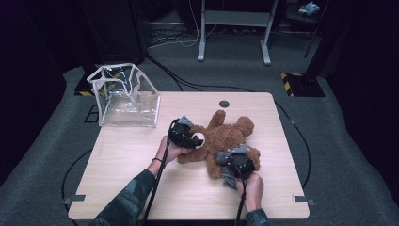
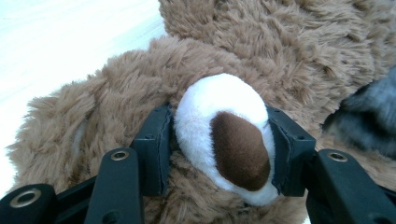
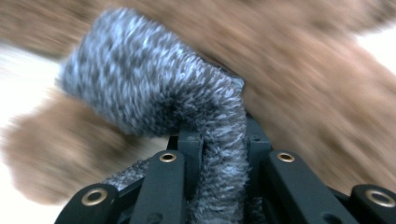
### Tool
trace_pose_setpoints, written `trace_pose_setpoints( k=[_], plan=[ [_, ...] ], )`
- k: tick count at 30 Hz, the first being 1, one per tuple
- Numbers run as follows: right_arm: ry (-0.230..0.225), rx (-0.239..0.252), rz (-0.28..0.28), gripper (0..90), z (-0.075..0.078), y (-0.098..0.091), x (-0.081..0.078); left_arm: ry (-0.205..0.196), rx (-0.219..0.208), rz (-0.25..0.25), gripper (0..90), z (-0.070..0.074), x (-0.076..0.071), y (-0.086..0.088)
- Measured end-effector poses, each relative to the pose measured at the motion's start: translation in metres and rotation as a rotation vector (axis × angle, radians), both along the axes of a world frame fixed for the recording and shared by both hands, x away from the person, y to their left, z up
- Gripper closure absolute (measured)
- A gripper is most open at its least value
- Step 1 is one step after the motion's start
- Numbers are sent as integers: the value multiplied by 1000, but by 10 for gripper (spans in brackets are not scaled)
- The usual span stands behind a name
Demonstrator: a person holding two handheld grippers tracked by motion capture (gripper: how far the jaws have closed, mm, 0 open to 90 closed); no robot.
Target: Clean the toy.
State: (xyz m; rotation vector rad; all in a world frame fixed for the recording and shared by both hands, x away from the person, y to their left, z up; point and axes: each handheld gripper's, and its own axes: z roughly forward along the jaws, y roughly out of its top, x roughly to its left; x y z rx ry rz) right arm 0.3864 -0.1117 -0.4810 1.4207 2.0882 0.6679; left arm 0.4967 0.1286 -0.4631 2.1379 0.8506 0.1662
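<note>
A brown teddy bear (image 1: 226, 136) lies on the wooden table (image 1: 127, 160), near its middle. In the left gripper view my left gripper (image 2: 222, 149) is shut on the bear's white muzzle (image 2: 210, 107), one pad on each side, with the dark brown nose (image 2: 240, 149) between them. From above, the left gripper (image 1: 193, 137) sits at the bear's left side. My right gripper (image 3: 223, 140) is shut on a strip of grey fuzzy cloth (image 3: 149, 88), which folds over in front of the bear's blurred fur. In the high view the right gripper (image 1: 236, 162) rests over the bear's lower right part, with the grey cloth (image 1: 229, 182) hanging beside the hand.
A clear plastic bag with white trim (image 1: 124, 96) stands open at the table's back left corner. A dark round hole (image 1: 224, 103) marks the far edge of the table. Bare tabletop lies to the left and along the front. Cables trail across the grey floor.
</note>
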Motion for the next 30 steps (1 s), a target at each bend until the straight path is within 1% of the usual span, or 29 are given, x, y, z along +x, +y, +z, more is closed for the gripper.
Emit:
trace_pose_setpoints(
  k=[2, 3, 4, 6, 8, 9, 11, 12, 14, 15, 16, 17, 18, 19, 21, 23, 24, 25, 27, 28, 29, 30],
  plan=[
    [4, 35, -60, 756, -3, -22, -3, -2, 3, -2, 480, 0, 0, 0],
    [4, 47, -89, 756, -5, -29, -5, -1, 3, -3, 480, 0, 0, 0],
    [0, 50, -97, 756, -5, -36, -8, 0, 2, -2, 480, 0, 0, 0],
    [2, 69, -89, 753, -4, -36, -11, -2, 4, -1, 479, 0, 0, 0],
    [-8, 73, -37, 750, -1, -25, -14, -3, 7, 1, 479, 0, 0, -1],
    [-3, 72, -3, 749, 1, -17, -15, -3, 7, 1, 480, 0, 0, -1],
    [-9, 77, 63, 746, 4, 1, -13, -2, 8, 0, 479, 0, 0, -1],
    [-6, 83, 84, 746, 5, 10, -10, -3, 8, -1, 480, 0, 0, -1],
    [2, 78, 117, 745, 5, 27, -3, -3, 5, -2, 479, 0, 0, 0],
    [-2, 66, 130, 744, 5, 32, 1, -4, 4, -1, 480, 0, 0, 0],
    [-3, 58, 127, 745, 6, 36, 3, -1, 0, -2, 479, 0, 0, 1],
    [-3, 48, 126, 746, 6, 36, 5, 1, -5, 0, 480, 0, 0, 1],
    [-1, 61, 111, 748, 6, 33, 6, 2, -4, -2, 480, 0, 0, 1],
    [0, 61, 102, 749, 6, 28, 6, 4, -6, -2, 479, 0, 0, 1],
    [4, 72, 61, 750, 5, 13, 3, 3, -5, -3, 479, 0, 0, 0],
    [2, 72, 10, 751, 5, -6, -2, 2, -3, -5, 479, 0, 0, 1],
    [9, 80, -24, 752, 6, -17, -5, 2, -7, -3, 479, 0, 0, 0],
    [7, 87, -61, 752, 6, -28, -8, 2, -9, -2, 479, -1, 0, 0],
    [1, 90, -116, 752, 5, -50, -11, -3, -2, -8, 479, 0, 0, 0],
    [2, 87, -145, 752, 4, -57, -12, -3, -2, -7, 479, 0, 0, 0],
    [1, 85, -157, 752, 3, -62, -13, -1, 0, -5, 479, 0, 0, 0],
    [8, 97, -165, 752, 3, -63, -14, -2, 1, -5, 479, 0, 0, 0]
  ],
)
